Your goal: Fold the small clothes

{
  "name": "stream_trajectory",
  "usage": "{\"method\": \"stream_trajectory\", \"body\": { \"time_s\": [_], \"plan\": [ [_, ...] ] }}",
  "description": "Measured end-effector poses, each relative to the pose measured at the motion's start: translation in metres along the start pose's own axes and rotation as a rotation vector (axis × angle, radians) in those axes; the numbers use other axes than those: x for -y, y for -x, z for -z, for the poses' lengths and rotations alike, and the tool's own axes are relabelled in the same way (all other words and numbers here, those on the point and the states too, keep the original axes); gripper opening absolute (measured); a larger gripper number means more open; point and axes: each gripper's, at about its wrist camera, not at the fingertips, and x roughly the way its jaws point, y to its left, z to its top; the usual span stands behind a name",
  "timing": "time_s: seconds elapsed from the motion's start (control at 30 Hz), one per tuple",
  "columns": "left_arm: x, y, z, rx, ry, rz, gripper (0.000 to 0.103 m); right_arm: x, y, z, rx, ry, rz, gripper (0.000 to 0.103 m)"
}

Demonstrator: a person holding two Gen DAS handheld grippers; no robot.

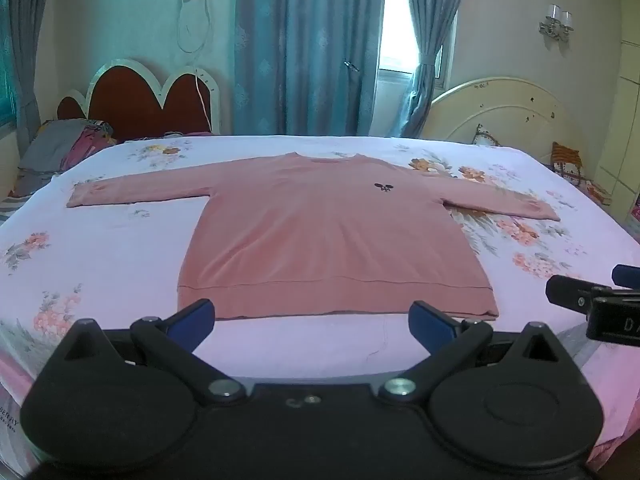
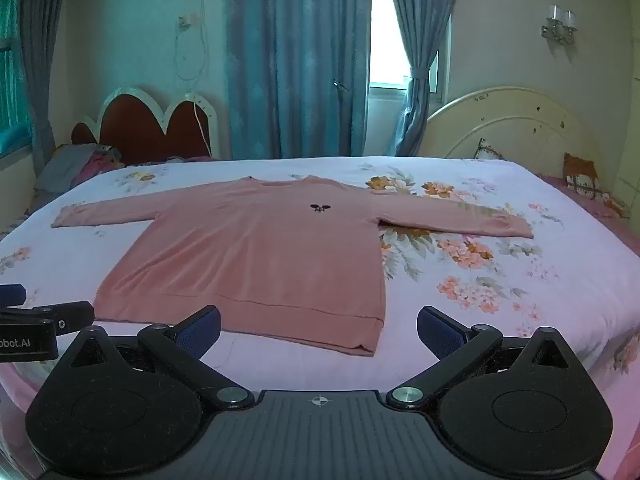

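Observation:
A pink long-sleeved sweater (image 1: 320,232) lies flat on the bed, front up, both sleeves spread out sideways, hem toward me. It has a small dark logo on the chest. It also shows in the right wrist view (image 2: 256,256). My left gripper (image 1: 312,316) is open and empty, just short of the hem's middle. My right gripper (image 2: 318,328) is open and empty, near the hem's right corner. The right gripper shows at the right edge of the left wrist view (image 1: 592,296), and the left gripper at the left edge of the right wrist view (image 2: 36,316).
The bed has a pale floral sheet (image 1: 100,248). A red heart-shaped headboard (image 1: 152,100) and a pile of bedding (image 1: 60,148) are at the far left. A cream headboard (image 1: 504,112) with cushions is at the far right. Blue curtains (image 1: 304,48) hang behind.

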Motion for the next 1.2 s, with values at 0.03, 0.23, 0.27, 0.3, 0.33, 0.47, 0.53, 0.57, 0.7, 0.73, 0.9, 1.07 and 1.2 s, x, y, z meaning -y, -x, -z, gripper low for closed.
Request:
{"method": "stream_trajectory", "body": {
  "time_s": [0.03, 0.23, 0.27, 0.3, 0.33, 0.47, 0.53, 0.57, 0.7, 0.73, 0.9, 1.07, 1.2],
  "plan": [
    [0.0, 0.0, 0.0, 0.001, 0.0, 0.002, 0.103, 0.0, 0.0, 0.0, 0.001, 0.0, 0.0, 0.103],
    [0.0, 0.005, 0.0, 0.009, 0.003, 0.01, 0.103, -0.001, 0.002, 0.001, 0.007, 0.016, 0.002, 0.103],
    [0.0, 0.006, 0.001, 0.011, 0.003, 0.01, 0.103, -0.002, 0.003, 0.001, 0.009, 0.018, 0.002, 0.103],
    [0.0, 0.004, -0.003, 0.003, -0.004, -0.001, 0.103, 0.006, -0.003, 0.0, -0.002, -0.003, 0.002, 0.103],
    [0.0, 0.004, -0.002, 0.003, -0.004, -0.001, 0.103, 0.005, -0.002, 0.0, 0.0, -0.002, 0.002, 0.103],
    [0.002, 0.004, -0.002, -0.001, -0.003, -0.001, 0.103, 0.006, -0.001, 0.002, 0.0, 0.002, 0.004, 0.103],
    [-0.001, 0.004, -0.002, 0.003, 0.001, 0.001, 0.103, 0.005, -0.001, 0.0, -0.003, 0.001, 0.006, 0.103],
    [-0.001, 0.004, -0.002, 0.003, 0.001, 0.002, 0.103, 0.004, 0.0, 0.001, -0.002, 0.002, 0.005, 0.103],
    [-0.002, 0.004, -0.002, 0.003, 0.005, 0.001, 0.103, 0.0, 0.002, 0.002, -0.001, 0.006, 0.008, 0.103],
    [-0.002, 0.005, -0.002, 0.003, 0.005, 0.0, 0.103, 0.0, 0.001, 0.003, -0.001, 0.006, 0.01, 0.103],
    [-0.003, 0.004, -0.002, 0.0, 0.009, -0.008, 0.103, -0.001, -0.002, 0.0, -0.006, 0.006, 0.01, 0.103],
    [-0.003, 0.003, -0.002, -0.002, 0.009, -0.012, 0.103, -0.003, -0.002, 0.0, -0.008, 0.008, 0.01, 0.103],
    [-0.003, 0.003, -0.001, 0.001, 0.008, -0.011, 0.103, -0.003, -0.001, 0.0, -0.007, 0.008, 0.011, 0.103]
  ]
}}
